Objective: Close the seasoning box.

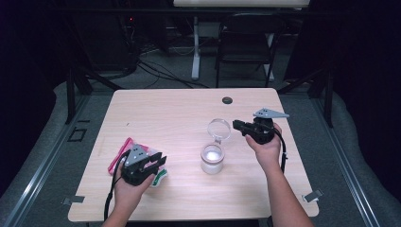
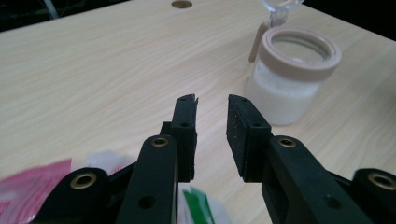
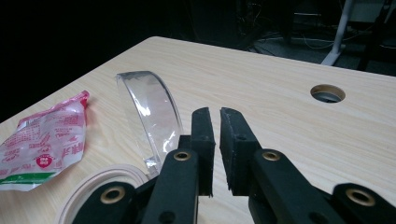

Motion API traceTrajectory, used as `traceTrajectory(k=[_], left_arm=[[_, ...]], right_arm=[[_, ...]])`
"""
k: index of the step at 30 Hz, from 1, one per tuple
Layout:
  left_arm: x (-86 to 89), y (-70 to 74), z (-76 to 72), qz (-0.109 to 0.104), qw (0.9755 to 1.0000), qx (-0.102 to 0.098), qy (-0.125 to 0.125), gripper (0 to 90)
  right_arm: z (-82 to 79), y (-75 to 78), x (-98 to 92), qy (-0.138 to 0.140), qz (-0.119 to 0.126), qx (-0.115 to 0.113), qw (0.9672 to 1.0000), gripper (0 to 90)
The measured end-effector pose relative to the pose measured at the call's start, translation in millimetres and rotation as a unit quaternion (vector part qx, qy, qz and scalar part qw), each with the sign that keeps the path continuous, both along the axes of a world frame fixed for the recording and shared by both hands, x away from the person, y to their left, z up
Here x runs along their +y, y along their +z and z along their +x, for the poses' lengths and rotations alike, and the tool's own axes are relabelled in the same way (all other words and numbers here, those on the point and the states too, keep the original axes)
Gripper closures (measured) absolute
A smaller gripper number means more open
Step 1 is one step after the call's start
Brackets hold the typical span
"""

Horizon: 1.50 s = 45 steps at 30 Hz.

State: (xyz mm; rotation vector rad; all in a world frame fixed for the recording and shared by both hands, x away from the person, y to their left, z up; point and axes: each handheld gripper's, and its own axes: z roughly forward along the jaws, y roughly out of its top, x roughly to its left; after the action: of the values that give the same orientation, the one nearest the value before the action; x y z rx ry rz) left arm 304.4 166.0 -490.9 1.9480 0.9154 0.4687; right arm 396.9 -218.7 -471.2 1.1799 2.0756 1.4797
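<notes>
**A:** What is seen nearest the person?

**B:** The left hand-held gripper [image 1: 161,163] is held just above a pink, white and green packet [image 1: 118,153], which lies on the near left of the counter [image 1: 165,109]. Its jaws are seen apart in the left gripper view, with nothing between them. The packet is not gripped.

**A:** And farther in?

**B:** A jar [image 1: 212,158] of white stuff stands near the middle of the counter, well apart from the packet. Its clear lid [image 1: 219,128] is tipped back on a hinge, so the mouth is open. Just beyond it, the right hand-held gripper [image 1: 236,125] is held beside the lid. Its jaws are drawn almost together with a narrow slit left, and nothing is clamped. A cable hole [image 1: 227,100] is set in the far edge.

**A:** Which step is judged to be in hand?

**B:** The jar appears to be opened already, so the packet is probably to be taken up next, perhaps for the jar.

**A:** What is called for?

**B:** The left jaws need to be lowered over one edge of the packet and closed on it. Since the film is thin and lies flat, a low, angled approach is advised. The lid should be kept clear by the right one.
</notes>
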Motion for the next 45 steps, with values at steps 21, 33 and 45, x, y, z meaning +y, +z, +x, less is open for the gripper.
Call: traceTrajectory(k=[21, 33, 45], left_arm=[[-77.9, 34.0, 53.2, 0.014, 0.9984, 0.009, -0.053, 89.9], [-117.8, 41.2, 73.8, 0.03, 0.9969, 0.014, -0.071, 90.0], [-130.0, 42.9, 75.7, 0.038, 0.9962, 0.009, -0.078, 90.0]], right_arm=[[2.6, -1.8, 2.1, 0.009, 0.008, 0.005, 0.9999, 83.1], [3.2, -2.1, 4.4, 0.015, 0.001, 0.008, 0.9999, 83.0], [0.9, -0.2, 8.2, 0.03, 0.013, 0.006, 0.9994, 82.9]])
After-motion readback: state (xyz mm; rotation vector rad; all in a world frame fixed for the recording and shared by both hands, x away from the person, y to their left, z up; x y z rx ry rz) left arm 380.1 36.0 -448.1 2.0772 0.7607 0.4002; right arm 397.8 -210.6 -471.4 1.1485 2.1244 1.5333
